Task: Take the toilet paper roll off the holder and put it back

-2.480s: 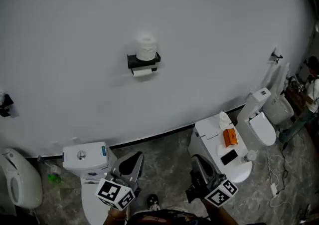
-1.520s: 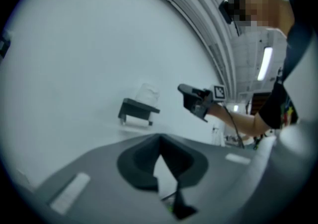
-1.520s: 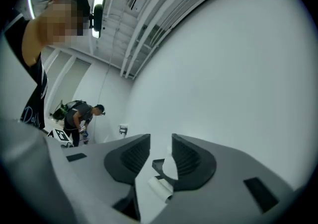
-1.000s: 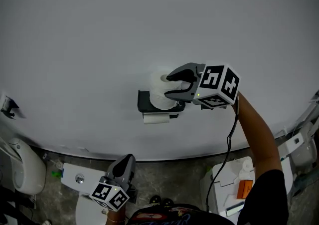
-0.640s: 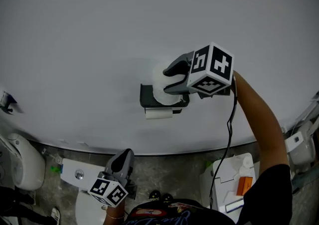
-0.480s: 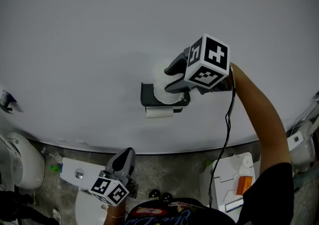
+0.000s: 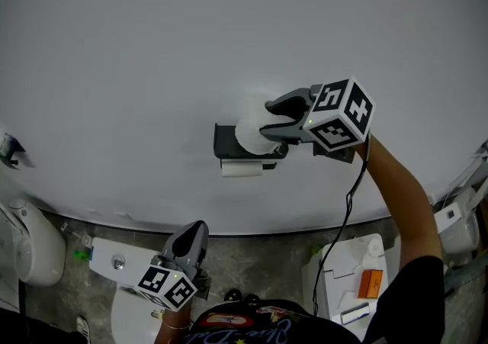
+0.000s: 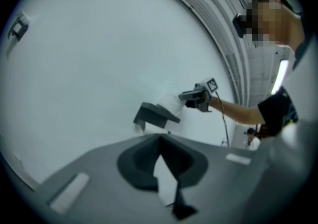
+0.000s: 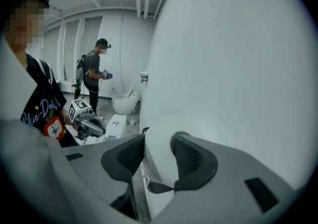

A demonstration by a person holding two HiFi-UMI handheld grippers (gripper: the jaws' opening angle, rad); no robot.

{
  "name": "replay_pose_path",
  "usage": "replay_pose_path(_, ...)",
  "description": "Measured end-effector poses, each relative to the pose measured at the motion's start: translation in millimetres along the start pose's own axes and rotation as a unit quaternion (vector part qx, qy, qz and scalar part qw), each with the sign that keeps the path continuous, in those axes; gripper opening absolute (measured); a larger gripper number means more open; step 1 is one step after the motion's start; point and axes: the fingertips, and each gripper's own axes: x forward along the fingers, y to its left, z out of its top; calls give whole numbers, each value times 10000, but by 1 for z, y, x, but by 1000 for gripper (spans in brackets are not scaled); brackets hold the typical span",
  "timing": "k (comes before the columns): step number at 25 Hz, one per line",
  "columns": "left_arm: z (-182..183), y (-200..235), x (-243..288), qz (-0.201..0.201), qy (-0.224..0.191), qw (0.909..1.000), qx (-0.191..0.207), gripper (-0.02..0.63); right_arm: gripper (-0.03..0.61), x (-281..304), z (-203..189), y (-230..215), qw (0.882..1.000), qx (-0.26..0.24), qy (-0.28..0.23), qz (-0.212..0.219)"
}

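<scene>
A white toilet paper roll is at the top of the black wall holder, tipped so its round end shows. My right gripper reaches in from the right and is shut on the toilet paper roll. In the right gripper view the roll fills the gap between the dark pads. I cannot tell whether the roll still touches the holder. More white paper hangs under the holder. My left gripper stays low by my body, shut and empty, pointing up at the holder.
White toilets stand along the wall's foot: a cistern below left, one far left, and one at right with an orange box. A wall bracket is at the left. Another person stands far back.
My right gripper came up from beside my body and closed round the roll on the holder. In the last half second it shifted right and tipped the roll. The left gripper stayed low.
</scene>
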Motion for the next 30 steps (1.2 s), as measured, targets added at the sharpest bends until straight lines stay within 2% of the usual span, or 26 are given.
replay_pose_path(2,-1,-3,2,-61,28,10000,-1,-2,175,-12,-2,-3,9968,383,-632,-311)
replay_pose_path(5,1,-8,8,-149,68,9998,74,-2,175,-34,-9,-2,9795,927,-1654,-678)
replay_pose_path(10,8,-20,19,-390,153,9982,424,-2,175,-77,-10,22,9351,1336,-3102,-1072)
replay_pose_path(14,19,-32,26,-526,102,9964,651,-2,175,-97,-24,42,8995,1601,-3844,-1321)
replay_pose_path(16,22,-39,26,-592,133,9954,739,-2,175,-99,-37,55,8800,1790,-4209,-1283)
replay_pose_path(20,23,-47,25,-659,215,9946,769,-2,175,-101,-58,83,8496,2012,-4725,-1204)
replay_pose_path(24,23,-42,26,-540,237,9949,820,-2,175,-99,-74,107,8203,2387,-5052,-1222)
replay_pose_path(27,21,-37,26,-351,328,9927,1107,-2,175,-94,-87,128,7947,2855,-5222,-1198)
replay_pose_path(30,21,-37,26,-319,347,9916,1209,-2,175,-89,-93,144,7798,3126,-5320,-1059)
